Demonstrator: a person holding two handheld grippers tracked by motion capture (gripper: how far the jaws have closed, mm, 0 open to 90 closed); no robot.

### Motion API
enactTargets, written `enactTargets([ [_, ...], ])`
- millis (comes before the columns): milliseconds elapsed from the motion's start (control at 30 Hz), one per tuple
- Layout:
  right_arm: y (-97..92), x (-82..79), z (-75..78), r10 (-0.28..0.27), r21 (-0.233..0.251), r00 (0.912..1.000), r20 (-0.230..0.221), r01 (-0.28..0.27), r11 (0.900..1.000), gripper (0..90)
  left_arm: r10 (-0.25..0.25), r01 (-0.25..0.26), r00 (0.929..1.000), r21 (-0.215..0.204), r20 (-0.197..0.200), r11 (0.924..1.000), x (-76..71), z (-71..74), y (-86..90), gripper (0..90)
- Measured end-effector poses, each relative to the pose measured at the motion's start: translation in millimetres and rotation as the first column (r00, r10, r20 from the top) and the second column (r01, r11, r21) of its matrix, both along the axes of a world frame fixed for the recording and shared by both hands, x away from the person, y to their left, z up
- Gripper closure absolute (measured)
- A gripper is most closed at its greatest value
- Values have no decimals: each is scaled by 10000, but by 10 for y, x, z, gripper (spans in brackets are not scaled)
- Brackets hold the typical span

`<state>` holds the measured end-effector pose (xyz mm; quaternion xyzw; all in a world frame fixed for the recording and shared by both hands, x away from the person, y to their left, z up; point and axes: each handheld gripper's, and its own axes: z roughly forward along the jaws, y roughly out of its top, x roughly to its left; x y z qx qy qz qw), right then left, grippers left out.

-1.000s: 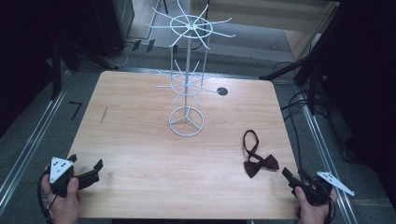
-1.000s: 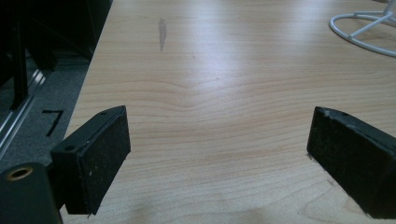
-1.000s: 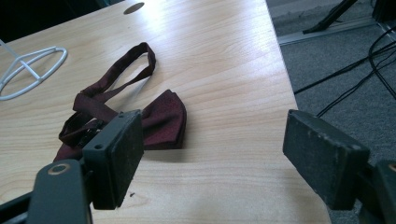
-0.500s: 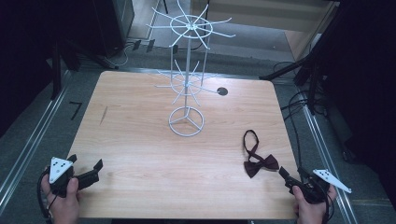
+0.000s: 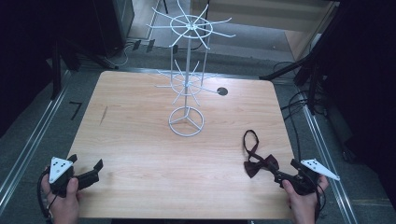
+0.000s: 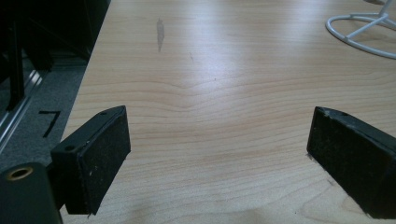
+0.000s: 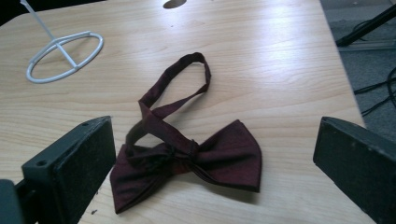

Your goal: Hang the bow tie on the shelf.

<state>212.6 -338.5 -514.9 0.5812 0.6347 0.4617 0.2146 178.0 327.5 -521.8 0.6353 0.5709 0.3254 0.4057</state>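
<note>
**A:** So the right gripper [image 7: 212, 154] has just been opening its jaws, now spread wide with nothing pinched. The dark red bow tie [image 7: 187, 156] lies flat on the table [image 5: 140, 140] right in front of it, near the right front corner, strap looped out behind.

**B:** And the left gripper [image 6: 219, 154]?

**A:** Gaping too, parked over bare wood. My guess is the tie goes on the white wire rack [image 5: 187, 84], whose arms are all bare. So basically nothing's done: grab, carry and hang all left.
</note>
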Motion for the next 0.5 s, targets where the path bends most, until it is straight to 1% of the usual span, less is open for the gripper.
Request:
enactTargets([
  [333,170,175,107,172,-201,9999,-10,-172,9996,0,11,-11,10000,-28,4,10000,6,-2,-5,65],
  [400,222,221,134,312,-261,9995,36,-311,9992,0,21,-21,10000,-21,9,10000,9,-3,-7,65],
  [500,278,286,158,373,-171,9993,-3,-373,9992,0,41,-41,10000,-53,18,10000,8,-2,-5,65],
])
